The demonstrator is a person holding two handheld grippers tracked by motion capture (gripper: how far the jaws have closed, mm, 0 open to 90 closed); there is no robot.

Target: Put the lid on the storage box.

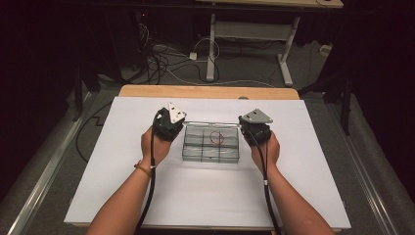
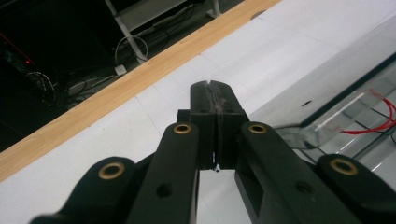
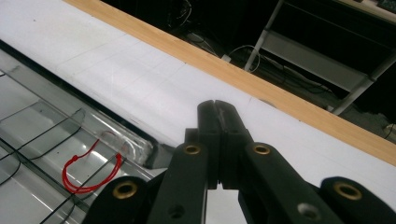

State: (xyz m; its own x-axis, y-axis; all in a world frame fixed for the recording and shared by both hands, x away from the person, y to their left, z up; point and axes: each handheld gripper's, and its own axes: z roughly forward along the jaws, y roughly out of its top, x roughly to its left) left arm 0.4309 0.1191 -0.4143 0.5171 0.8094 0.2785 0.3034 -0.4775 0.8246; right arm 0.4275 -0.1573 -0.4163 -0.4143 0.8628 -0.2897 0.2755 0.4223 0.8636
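I see the clear compartment box (image 1: 211, 143) lying in the middle of the white board (image 1: 122, 186), its lid shut, its dividers dark lines under the plastic. A red loop of cord (image 1: 216, 138) sits in one of the far compartments, right of centre from the high view; in the right gripper view it curls just left of my jaws. No brand, label or writing can be read on the box or the board. My left gripper (image 1: 170, 122) sits just beside the box's left end and my right gripper (image 1: 255, 128) just beside its right end, each held in a hand low over the board. Both have their jaws pressed together with nothing between the pads, tips pointing past the box's far corners toward the wooden table edge (image 1: 205, 91). Beyond that a dark floor carries tangled cables (image 1: 161, 61) and a white desk frame (image 1: 212, 44).
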